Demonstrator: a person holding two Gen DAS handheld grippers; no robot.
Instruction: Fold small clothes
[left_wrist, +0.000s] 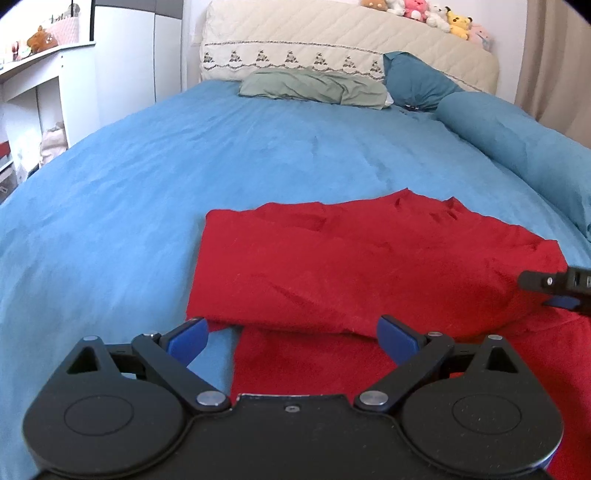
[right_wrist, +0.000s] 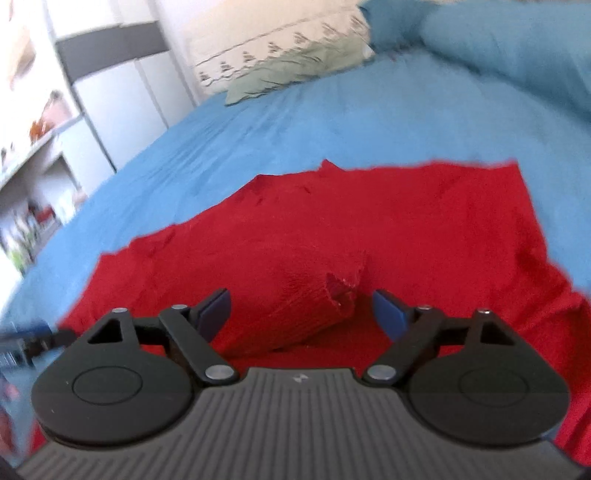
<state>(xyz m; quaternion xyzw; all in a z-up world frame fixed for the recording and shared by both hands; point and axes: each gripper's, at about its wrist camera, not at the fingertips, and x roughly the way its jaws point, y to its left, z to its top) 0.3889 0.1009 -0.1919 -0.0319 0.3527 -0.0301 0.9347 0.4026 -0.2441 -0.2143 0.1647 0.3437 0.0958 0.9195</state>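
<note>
Bed first, since it fills nearly everything: blue cover, a green pillow and a teal bolster at the far end, plush toys lined up on the headboard, white shelves off to the left. On the near half of the bed lies the red garment, partly folded already by the look of it, with an upper layer doubled over a lower one that runs toward the near right. It's knit-looking cloth, so I'd guess light, floppy and not slippery at all; it'll drape and bunch instead of holding an edge, so take it at a corner or along a hem, ideally pinching both layers together. In the right wrist view a sleeve or cuff humps up with its ribbed open end showing, which looks like a decent spot to take hold. Left tongs are spread wide and holding nothing, sitting low at the near left edge of the garment, with the left pad over blue cover just beside the folded corner and the other pad over red cloth. Right tongs are spread wide too, empty, hovering over the middle of the garment with that cuff lying right between the pads; can't tell if they touch it. That view is blurry, so fine detail is a guess.
</note>
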